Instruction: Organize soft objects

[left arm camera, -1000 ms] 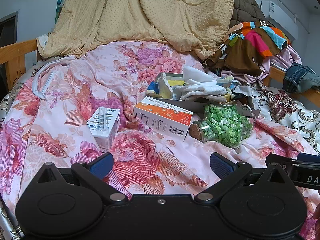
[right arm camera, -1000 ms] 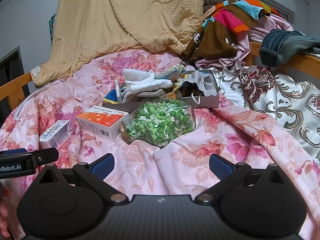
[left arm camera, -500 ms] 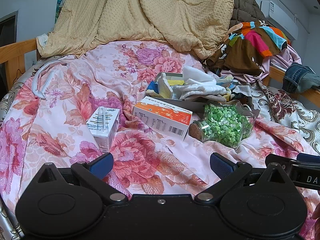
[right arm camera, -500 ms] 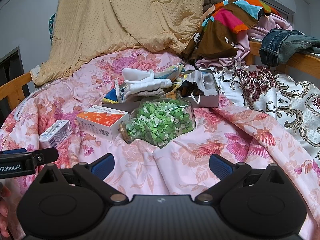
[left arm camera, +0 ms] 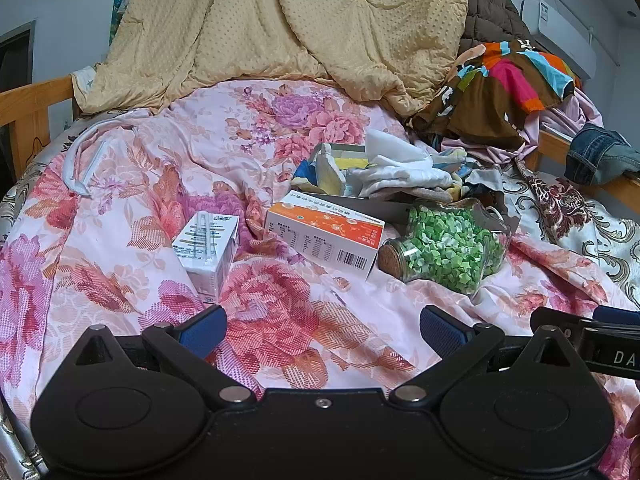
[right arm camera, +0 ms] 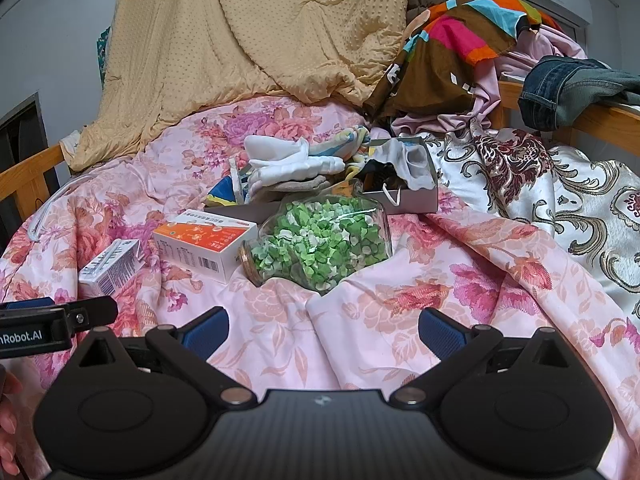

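Ahead of the tongs on the floral bed (left arm camera: pixel 132 208) lies a jar (left arm camera: pixel 444 252) of green bits on its side, cork toward the orange box (left arm camera: pixel 324 236) that touches it. Left of that box, a little apart, stands a small carton (left arm camera: pixel 208 248). A tan blanket (left arm camera: pixel 288 24) hangs at the far end. Far to the right, jeans (right arm camera: pixel 568 88) drape over a wooden rail (right arm camera: pixel 600 120), above a gold-patterned cover (right arm camera: pixel 560 184). An air conditioner (left arm camera: pixel 560 36) sits on the wall at upper right. At far left stands a wooden bed frame (left arm camera: pixel 28 108).
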Demonstrator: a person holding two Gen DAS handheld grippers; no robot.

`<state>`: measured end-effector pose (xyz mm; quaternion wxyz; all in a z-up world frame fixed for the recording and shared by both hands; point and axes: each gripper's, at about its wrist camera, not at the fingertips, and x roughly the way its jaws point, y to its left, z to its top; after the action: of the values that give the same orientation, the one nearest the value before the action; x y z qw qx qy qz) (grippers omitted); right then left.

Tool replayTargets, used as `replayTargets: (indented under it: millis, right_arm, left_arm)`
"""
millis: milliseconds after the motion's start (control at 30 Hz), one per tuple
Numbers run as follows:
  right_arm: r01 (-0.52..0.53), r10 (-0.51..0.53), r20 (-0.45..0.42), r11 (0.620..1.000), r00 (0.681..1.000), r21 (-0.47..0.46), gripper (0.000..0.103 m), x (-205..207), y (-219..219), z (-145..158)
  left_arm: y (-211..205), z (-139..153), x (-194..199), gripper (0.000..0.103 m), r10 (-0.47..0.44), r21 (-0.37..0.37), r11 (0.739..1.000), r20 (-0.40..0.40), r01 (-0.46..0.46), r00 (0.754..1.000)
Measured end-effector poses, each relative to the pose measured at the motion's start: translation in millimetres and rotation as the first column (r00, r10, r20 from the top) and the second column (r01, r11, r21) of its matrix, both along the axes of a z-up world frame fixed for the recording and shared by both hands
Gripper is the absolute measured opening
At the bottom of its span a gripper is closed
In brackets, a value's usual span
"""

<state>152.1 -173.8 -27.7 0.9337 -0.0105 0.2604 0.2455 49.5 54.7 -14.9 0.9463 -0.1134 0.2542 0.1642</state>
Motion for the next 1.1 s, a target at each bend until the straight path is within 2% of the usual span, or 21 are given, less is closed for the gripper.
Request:
replayTargets:
  millis: [1100]
  right_arm:
    - [0.001, -0.001, -0.004, 1.0, 1.0, 0.0, 0.103, -0.6, -0.1, -2.1]
  left_arm:
    - [-0.2, 0.3, 0.2, 0.102, 0.0, 0.001, 1.0, -0.002, 0.0, 1.0]
